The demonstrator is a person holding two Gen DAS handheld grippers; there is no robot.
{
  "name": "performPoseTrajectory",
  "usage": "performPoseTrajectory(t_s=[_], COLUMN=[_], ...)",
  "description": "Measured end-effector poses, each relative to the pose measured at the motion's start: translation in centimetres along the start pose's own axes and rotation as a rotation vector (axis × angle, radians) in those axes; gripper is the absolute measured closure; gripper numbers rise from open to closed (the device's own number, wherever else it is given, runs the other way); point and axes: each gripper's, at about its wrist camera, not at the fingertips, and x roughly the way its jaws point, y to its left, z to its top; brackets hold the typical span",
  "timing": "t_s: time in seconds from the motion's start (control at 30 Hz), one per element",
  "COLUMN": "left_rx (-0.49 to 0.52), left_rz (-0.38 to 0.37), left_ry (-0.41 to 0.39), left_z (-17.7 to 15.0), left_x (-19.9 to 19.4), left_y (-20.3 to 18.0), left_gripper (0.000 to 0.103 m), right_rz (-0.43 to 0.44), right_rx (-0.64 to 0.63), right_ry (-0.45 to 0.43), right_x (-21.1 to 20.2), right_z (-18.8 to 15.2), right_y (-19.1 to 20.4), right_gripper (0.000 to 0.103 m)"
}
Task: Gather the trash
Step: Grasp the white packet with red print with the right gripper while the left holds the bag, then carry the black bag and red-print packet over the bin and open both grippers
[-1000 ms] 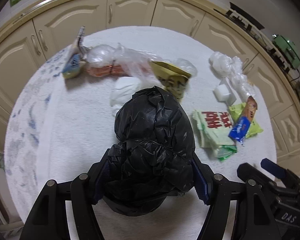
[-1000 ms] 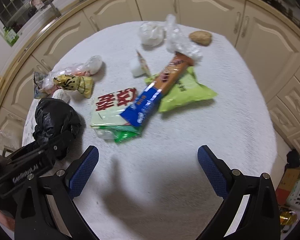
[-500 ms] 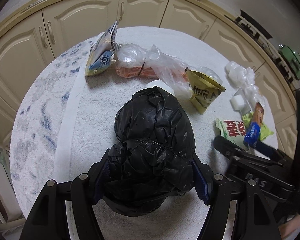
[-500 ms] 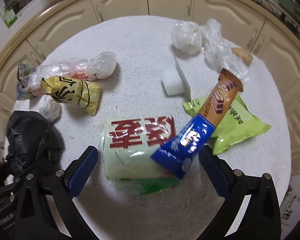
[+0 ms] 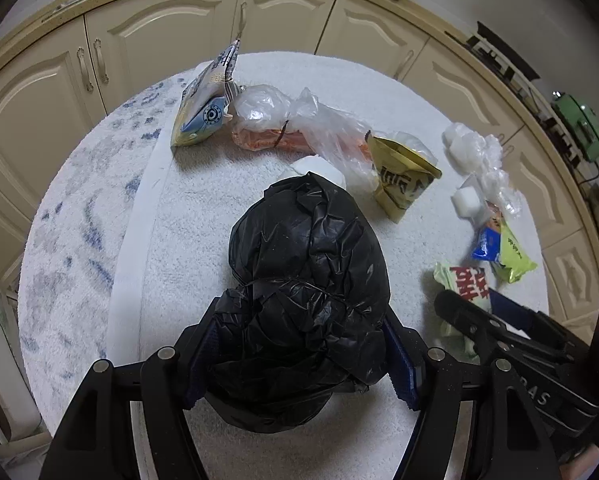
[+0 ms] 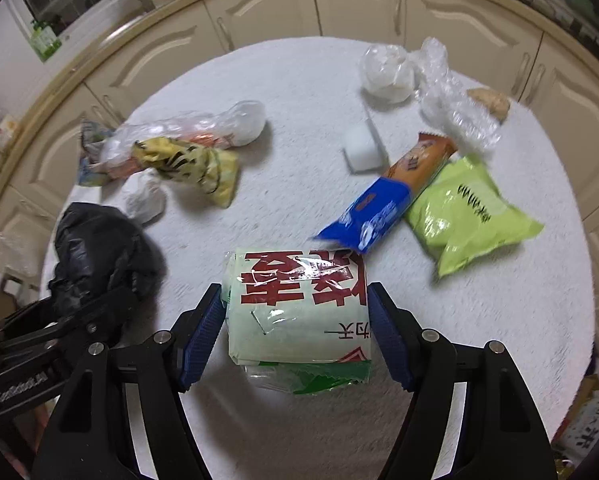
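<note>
My left gripper (image 5: 299, 354) is shut on a crumpled black trash bag (image 5: 305, 280), which rests on the white towel-covered round table (image 5: 203, 208). The bag also shows at the left in the right wrist view (image 6: 99, 248). My right gripper (image 6: 295, 328) has its blue pads on both sides of a pale green packet with red characters (image 6: 299, 304), touching its edges. That packet shows partly in the left wrist view (image 5: 465, 284), behind the right gripper's fingers.
Loose trash lies around: a blue-orange wrapper (image 6: 387, 196), a green snack bag (image 6: 467, 216), a yellow packet (image 6: 191, 164), clear plastic bags (image 6: 219, 124) (image 6: 451, 100), a white block (image 6: 361, 150), a blue-white pouch (image 5: 207, 104). Cream cabinets (image 6: 355, 4) ring the table.
My right gripper moved forward onto the pale green packet and closed in around it. My left gripper kept hold of the black bag while its view swung left.
</note>
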Motion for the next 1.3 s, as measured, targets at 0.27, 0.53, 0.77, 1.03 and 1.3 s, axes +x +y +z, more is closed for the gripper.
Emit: performPoseTrajectory(t_s=[0.27, 0.53, 0.77, 1.03, 1.3], left_rx=[0.027, 0.071, 0.135, 0.226, 0.345], left_rz=[0.009, -0.002, -0.021, -0.058, -0.1], left_ry=[-0.028, -0.035, -0.041, -0.022, 0.008], left_z=[-1.8, -3.5, -5.1, -7.1, -8.8], left_x=[-2.1, -3.7, -4.5, -4.1, -2.8], left_y=[-1.6, -4.3, -7.8, -12.9, -19.6], left_gripper=[0.036, 0.036, 0.036, 0.036, 0.036], right_rz=[0.047, 0.037, 0.013, -0.03, -0.09], right_rx=[0.013, 0.004, 0.049, 0.147, 0.267], right_ry=[-0.026, -0.076, -0.117, -0.163, -0.196], right_x=[-2.6, -5.6, -8.1, -11.4, -14.5], right_z=[-1.8, -3.6, -5.6, -8.4, -11.3], right_y=[-0.5, -1.1, -3.6, -8.5, -14.3], right_gripper=[0.031, 0.031, 0.031, 0.031, 0.031])
